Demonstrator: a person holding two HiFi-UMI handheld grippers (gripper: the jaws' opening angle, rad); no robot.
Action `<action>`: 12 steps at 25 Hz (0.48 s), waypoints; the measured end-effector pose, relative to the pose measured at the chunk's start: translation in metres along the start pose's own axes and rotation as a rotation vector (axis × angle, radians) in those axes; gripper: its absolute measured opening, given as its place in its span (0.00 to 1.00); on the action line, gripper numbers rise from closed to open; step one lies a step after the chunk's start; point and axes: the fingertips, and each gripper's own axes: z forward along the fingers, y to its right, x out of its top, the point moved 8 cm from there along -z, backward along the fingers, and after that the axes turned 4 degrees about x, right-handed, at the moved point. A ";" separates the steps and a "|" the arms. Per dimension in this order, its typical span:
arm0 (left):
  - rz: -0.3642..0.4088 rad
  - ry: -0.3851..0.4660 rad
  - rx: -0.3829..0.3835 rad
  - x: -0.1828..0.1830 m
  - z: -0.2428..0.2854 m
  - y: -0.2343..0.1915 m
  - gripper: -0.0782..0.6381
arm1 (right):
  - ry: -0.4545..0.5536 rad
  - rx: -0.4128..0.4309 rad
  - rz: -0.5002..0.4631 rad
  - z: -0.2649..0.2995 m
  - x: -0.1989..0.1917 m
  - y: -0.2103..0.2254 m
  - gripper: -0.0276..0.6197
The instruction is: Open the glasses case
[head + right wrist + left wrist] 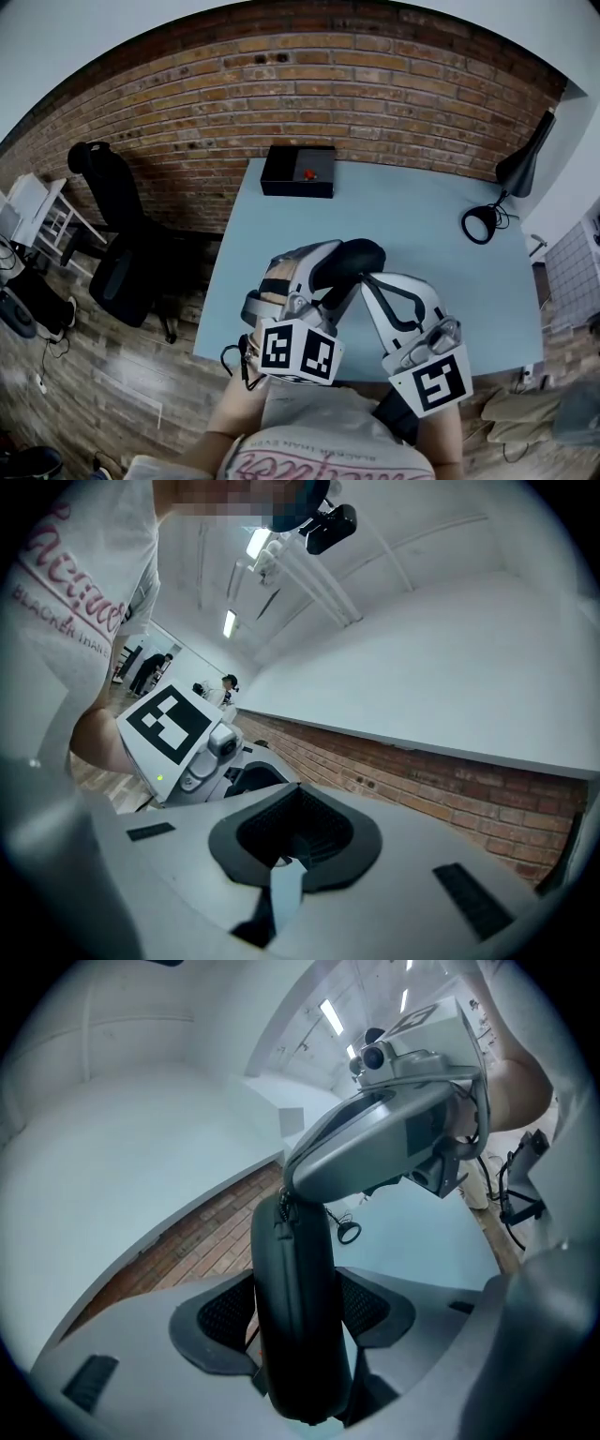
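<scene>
Brick wall: runs behind the far edge of the tabletop.
Table: pale blue top, seen from above.
Office chair: black, on the floor off the left edge.
Desk lamp: black, at the far right corner.
Black box: on the far edge, left of the middle, with a small red item on top.
Left gripper: jaws wide, both pads pressed on the case's sides.
Right gripper: jaws clenched together, tips at the case's zip end; whether they pinch the zip pull cannot be told.
Glasses case: black, lid closed, held in the air above the near middle of the tabletop.
</scene>
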 end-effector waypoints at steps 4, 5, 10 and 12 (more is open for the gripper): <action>-0.014 0.010 -0.005 0.003 0.001 0.001 0.49 | -0.079 0.050 -0.045 0.006 0.000 -0.009 0.07; -0.014 0.013 -0.005 0.003 0.002 0.002 0.49 | -0.098 0.067 -0.055 0.008 0.000 -0.012 0.07; -0.015 0.010 -0.043 0.010 0.007 0.008 0.50 | -0.130 0.114 -0.110 0.017 -0.002 -0.027 0.07; -0.030 -0.010 -0.061 0.007 0.009 0.010 0.50 | -0.148 0.102 -0.115 0.017 -0.004 -0.027 0.07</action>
